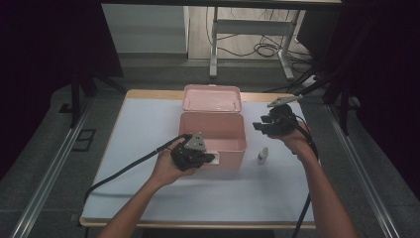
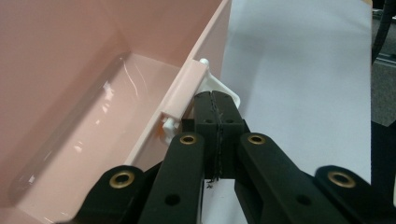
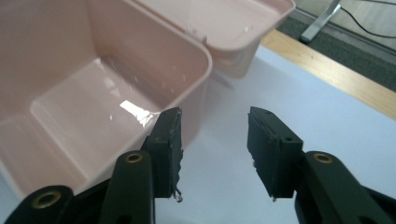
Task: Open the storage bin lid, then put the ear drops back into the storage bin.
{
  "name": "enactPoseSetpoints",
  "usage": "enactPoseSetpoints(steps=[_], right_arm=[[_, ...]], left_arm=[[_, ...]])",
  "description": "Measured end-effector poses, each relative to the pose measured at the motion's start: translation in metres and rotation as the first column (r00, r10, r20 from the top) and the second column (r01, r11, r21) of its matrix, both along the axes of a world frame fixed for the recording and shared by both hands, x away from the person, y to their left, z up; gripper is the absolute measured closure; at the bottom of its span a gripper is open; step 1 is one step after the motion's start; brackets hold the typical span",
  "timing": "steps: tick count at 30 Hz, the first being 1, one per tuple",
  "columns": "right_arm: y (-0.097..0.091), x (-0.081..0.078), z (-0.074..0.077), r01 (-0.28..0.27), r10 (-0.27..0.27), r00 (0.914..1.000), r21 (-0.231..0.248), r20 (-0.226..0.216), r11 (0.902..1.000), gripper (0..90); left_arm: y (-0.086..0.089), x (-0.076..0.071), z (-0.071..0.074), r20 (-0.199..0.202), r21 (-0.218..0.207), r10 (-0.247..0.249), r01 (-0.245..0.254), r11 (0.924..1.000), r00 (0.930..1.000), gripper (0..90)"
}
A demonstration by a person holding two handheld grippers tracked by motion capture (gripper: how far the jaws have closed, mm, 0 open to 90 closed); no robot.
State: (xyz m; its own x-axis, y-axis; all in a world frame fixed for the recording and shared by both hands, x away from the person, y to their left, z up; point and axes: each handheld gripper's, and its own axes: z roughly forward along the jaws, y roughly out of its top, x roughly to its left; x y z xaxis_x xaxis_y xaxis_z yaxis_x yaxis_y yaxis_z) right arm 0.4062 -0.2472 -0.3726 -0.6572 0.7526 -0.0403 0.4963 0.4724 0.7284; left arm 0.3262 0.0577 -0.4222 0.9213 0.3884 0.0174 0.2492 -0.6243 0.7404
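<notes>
From above, my left gripper (image 1: 207, 158) sits at the near wall of the open pink box (image 1: 233, 144), its jaws hidden beneath my hand. Its own view shows them pressed together on the white latch (image 2: 224, 91). My right gripper (image 3: 214, 140), right of the box, gapes wide, holding nothing.
</notes>
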Motion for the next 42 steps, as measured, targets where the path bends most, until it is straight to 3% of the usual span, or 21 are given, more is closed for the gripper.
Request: enactPoseSetpoints(steps=[7, 16, 33, 42], right_arm=[[-0.010, -0.011, -0.004, 0.002, -0.002, 0.9998, -0.025, -0.018, 0.9997, 52.3], [-0.010, -0.016, -0.010, -0.018, 0.018, 0.9995, -0.020, -0.027, 0.9996, 52.0], [-0.021, -0.026, -0.023, -0.015, 0.011, 0.9983, -0.064, -0.058, 0.9978, 51.2], [-0.023, -0.028, -0.023, -0.026, 0.017, 0.9968, -0.117, -0.079, 0.9928, 51.2]], left_arm=[[0.000, 0.000, 0.000, 0.000, 0.000, 0.000, 0.000, 1.0000, 1.0000, 90.0], [0.000, 0.001, 0.000, 0.000, 0.007, -0.005, 0.005, 1.0000, 1.0000, 90.0], [0.000, 0.000, 0.000, 0.000, 0.007, -0.003, 0.003, 1.0000, 1.0000, 90.0], [0.000, 0.000, 0.000, -0.003, 0.000, 0.001, -0.001, 1.0000, 1.0000, 90.0]])
